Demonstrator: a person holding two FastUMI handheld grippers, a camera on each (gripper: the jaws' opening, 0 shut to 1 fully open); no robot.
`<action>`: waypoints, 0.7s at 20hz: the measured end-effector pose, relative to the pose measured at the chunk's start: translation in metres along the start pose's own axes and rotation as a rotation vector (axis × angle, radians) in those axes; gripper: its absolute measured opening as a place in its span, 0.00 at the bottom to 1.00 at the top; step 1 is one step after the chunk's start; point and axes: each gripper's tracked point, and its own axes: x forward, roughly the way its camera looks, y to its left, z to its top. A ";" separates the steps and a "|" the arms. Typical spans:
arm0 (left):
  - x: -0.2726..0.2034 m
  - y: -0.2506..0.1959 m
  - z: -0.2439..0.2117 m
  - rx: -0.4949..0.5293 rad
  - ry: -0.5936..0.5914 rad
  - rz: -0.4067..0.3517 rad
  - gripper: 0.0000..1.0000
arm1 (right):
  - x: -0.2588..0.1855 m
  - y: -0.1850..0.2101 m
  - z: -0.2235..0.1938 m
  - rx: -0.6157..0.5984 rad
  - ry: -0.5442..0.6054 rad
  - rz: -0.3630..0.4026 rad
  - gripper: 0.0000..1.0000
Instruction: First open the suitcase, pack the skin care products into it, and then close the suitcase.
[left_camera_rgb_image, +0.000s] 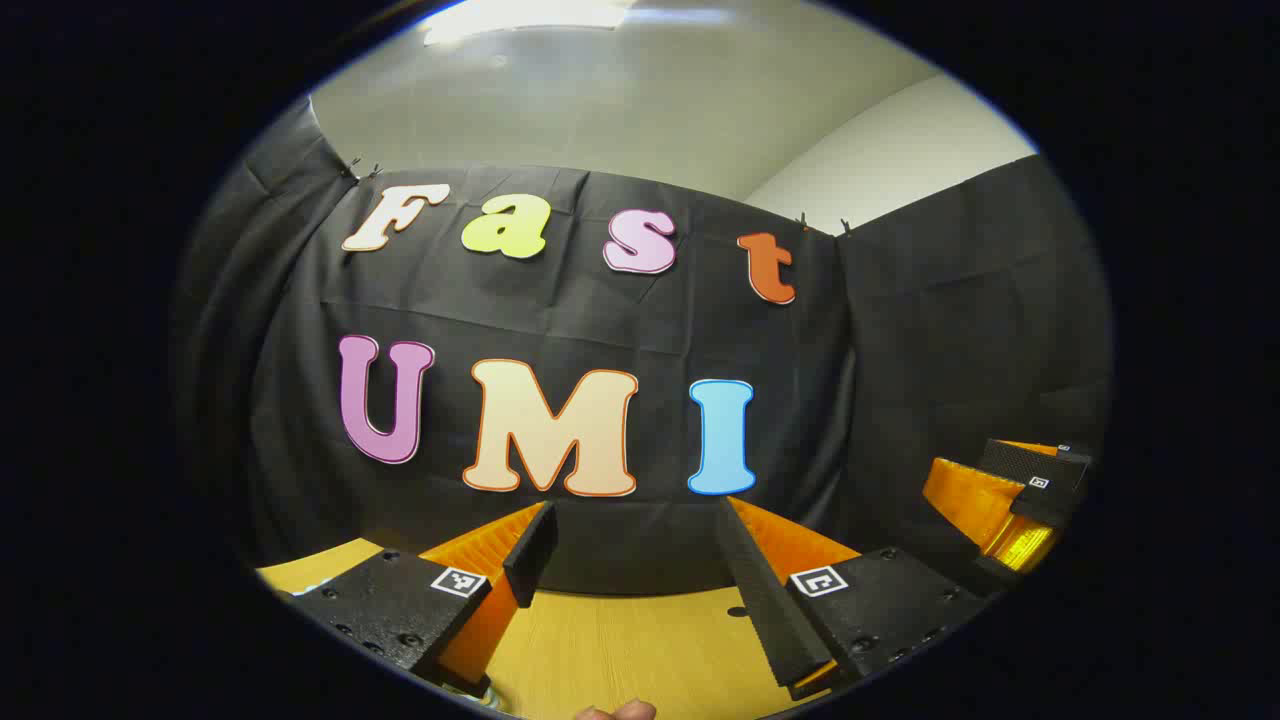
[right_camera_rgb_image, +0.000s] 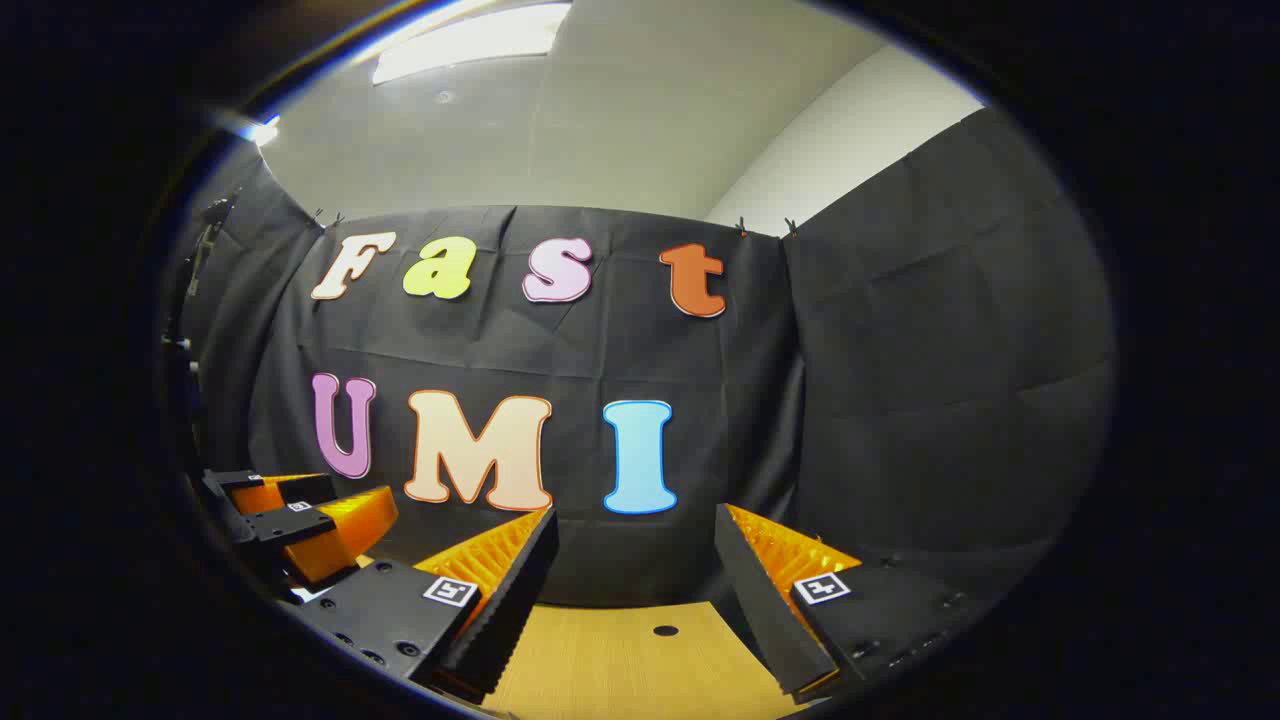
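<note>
Wooden worktop (left_camera_rgb_image: 640, 650): pale, bare timber lay under both tools in both gripper views; no suitcase or skin care product could be seen on the strip of it in sight, so where the task's things lay could not be told from these views.
Step in hand: by my judgement the task had not started; nothing was gripped, and both tools pointed level at the black cloth wall (left_camera_rgb_image: 900, 380), not down at any case.
Next move: likely both tools needed tipping down toward the worktop to find the suitcase, then its lid or zip had to be worked open before anything was packed.
Left tool (left_camera_rgb_image: 640, 550): fingers spread wide, nothing between them, touching nothing; it hung above the worktop.
Right tool (right_camera_rgb_image: 635, 570): likewise spread wide and empty, above the worktop, facing the same wall.
Relation of the tools: each was seen from the other's camera, off to the side and well apart, roughly level with one another.
Fingertip (left_camera_rgb_image: 615, 711): a bit of the person's hand showed at the bottom edge of the left gripper view.
Risk: with the case out of sight, a hasty reach could miss it.
</note>
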 end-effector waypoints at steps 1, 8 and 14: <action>-0.001 -0.001 0.000 0.002 0.001 -0.002 0.93 | 0.002 0.001 0.000 0.000 0.001 0.002 0.98; -0.001 0.005 -0.013 0.024 0.020 0.024 0.94 | 0.007 -0.001 -0.009 0.004 -0.004 0.022 0.98; -0.019 0.048 -0.047 0.108 0.053 0.153 0.95 | 0.013 0.003 -0.025 0.052 -0.032 0.091 0.98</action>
